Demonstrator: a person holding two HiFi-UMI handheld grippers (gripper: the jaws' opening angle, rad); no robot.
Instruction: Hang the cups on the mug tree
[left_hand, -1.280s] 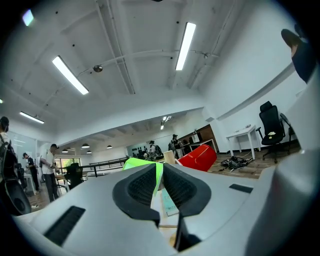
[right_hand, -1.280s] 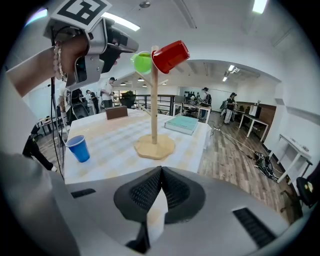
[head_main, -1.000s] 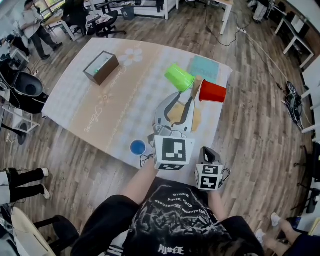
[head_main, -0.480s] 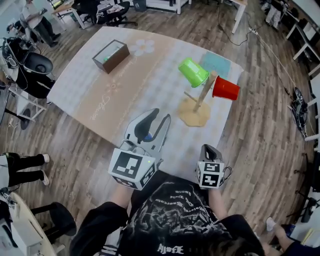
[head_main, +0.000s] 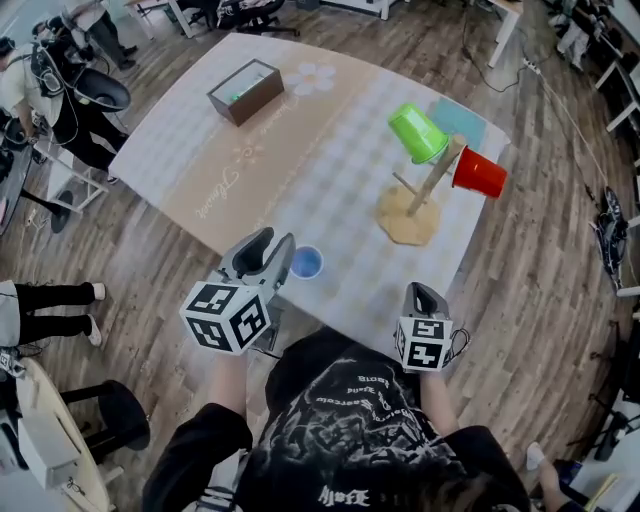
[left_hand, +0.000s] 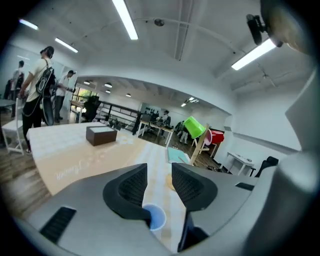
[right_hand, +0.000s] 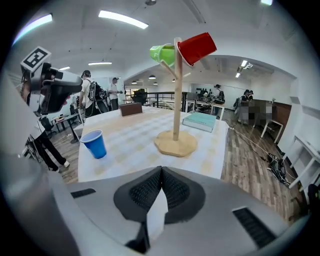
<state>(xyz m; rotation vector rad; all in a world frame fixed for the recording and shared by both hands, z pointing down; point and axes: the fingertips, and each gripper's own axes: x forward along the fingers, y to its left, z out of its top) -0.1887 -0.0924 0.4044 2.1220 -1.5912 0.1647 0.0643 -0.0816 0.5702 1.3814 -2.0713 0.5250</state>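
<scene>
— At the near edge of the table (head_main: 200, 170), what had changed?
— The left gripper (head_main: 272, 243) had swung away from the mug tree (head_main: 425, 190), where it stood a second earlier. It came back and down to the blue cup (head_main: 306, 262). Its jaws had just been opening and stood apart, with nothing pressed between the ribbed pads. The cup stood upright just beside the tips, at about 4 o'clock.
— And the right gripper (head_main: 421, 300)?
— Closed on nothing, idle at about 6 o'clock of the tree's foot.
— Where did that leave the job?
— Two cups already hung: the green cup (head_main: 417, 133) at 12 o'clock of the foot, the red cup (head_main: 480, 173) at 2 o'clock. Blue looked like the last one, and a grasp seemed next.
— How would it handle?
— Thin, smooth plastic, tapered, with its mouth up, so probably light and easily squashed. The tree was pale bare wood with a flat many-sided foot, a slim post and angled pegs.
</scene>
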